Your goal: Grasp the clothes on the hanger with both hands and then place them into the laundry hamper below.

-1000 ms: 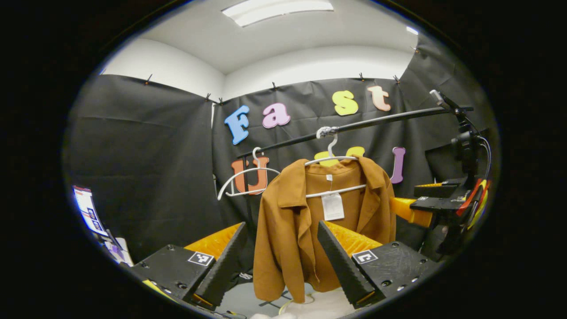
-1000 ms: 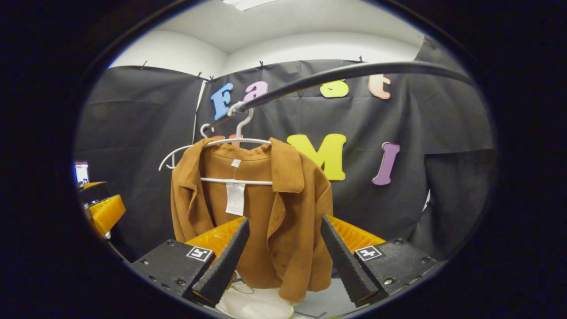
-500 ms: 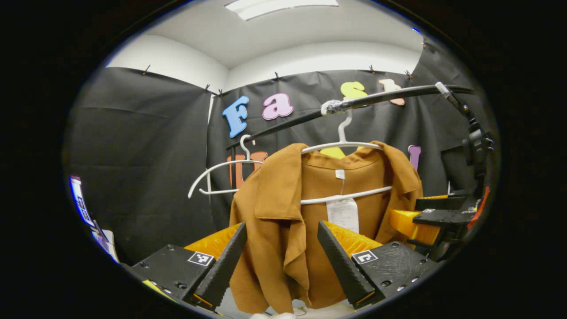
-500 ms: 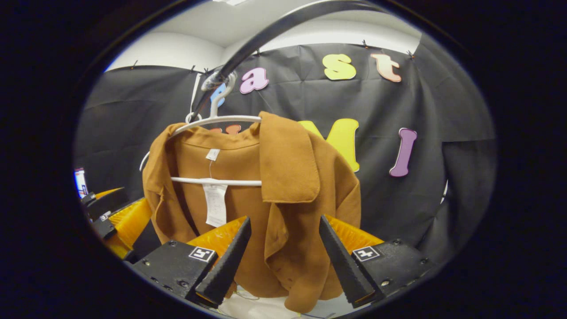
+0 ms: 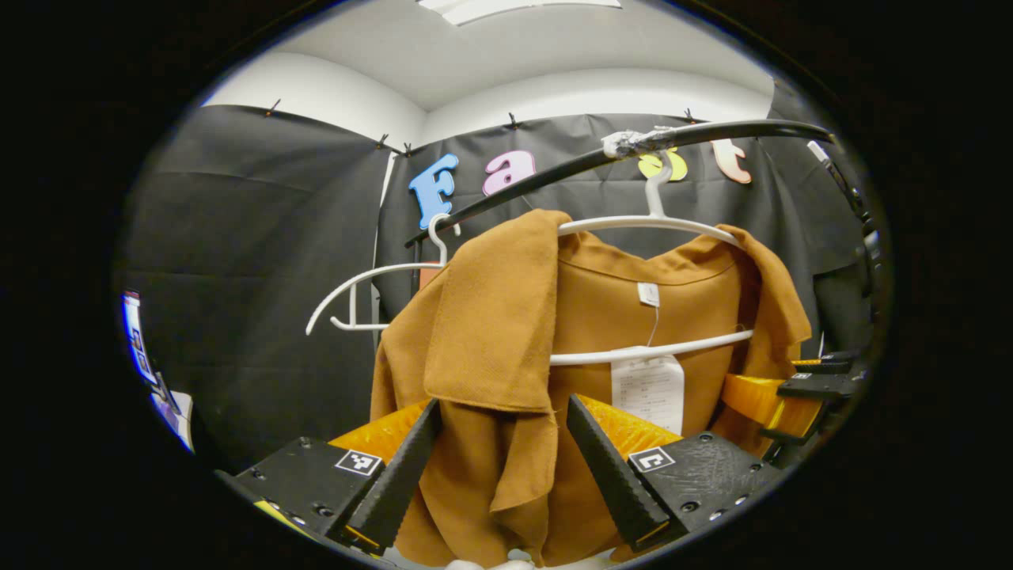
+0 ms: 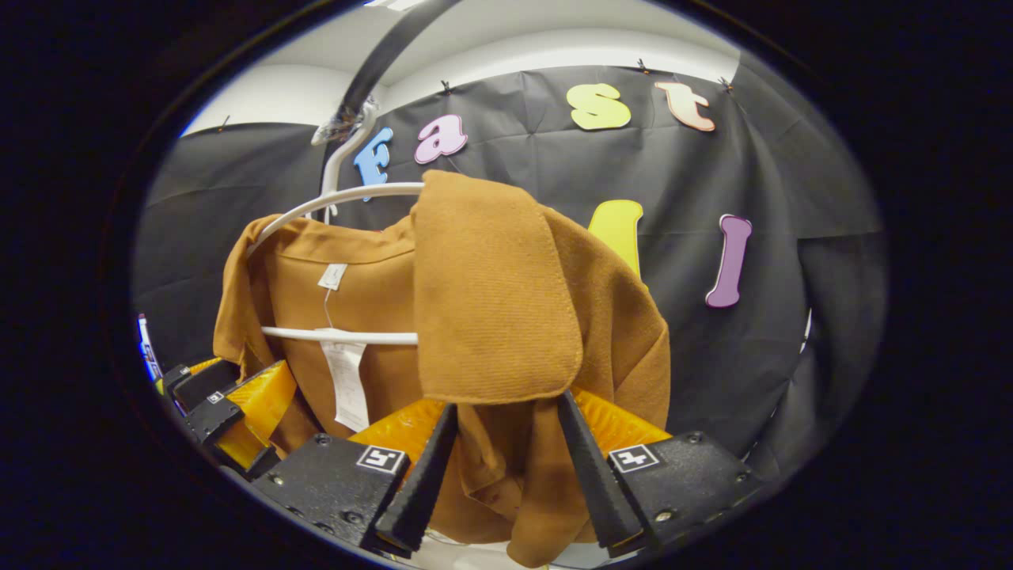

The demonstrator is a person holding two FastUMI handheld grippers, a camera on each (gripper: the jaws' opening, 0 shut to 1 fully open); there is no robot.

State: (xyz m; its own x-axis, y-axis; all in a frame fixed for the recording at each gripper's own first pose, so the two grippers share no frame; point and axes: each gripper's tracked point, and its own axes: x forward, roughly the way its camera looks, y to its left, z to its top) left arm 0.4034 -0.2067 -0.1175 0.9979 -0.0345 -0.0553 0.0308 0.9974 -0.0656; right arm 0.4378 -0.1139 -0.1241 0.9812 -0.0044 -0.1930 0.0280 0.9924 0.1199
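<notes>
Under the black rail (image 5: 712, 134), the jacket (image 5: 506, 332) is hanging lengthwise on a white hanger (image 5: 649, 226), its front panels dropping between the parted, empty fingers of the left gripper (image 5: 498, 467) and the right gripper (image 6: 502, 475), both equally near.

A brown jacket (image 5: 601, 317) hangs open-fronted on a white hanger (image 5: 649, 226), whose hook sits over a black rail (image 5: 712, 133). Its collar flaps fold outward at both shoulders, and a white paper tag (image 5: 647, 392) dangles on a thread from the neck label, below the hanger's crossbar. In the right gripper view the jacket (image 6: 491, 317) drapes from the same hanger (image 6: 348, 198). Something pale (image 5: 491, 564) shows beneath the hem, possibly the hamper, but too little is visible to tell.
</notes>
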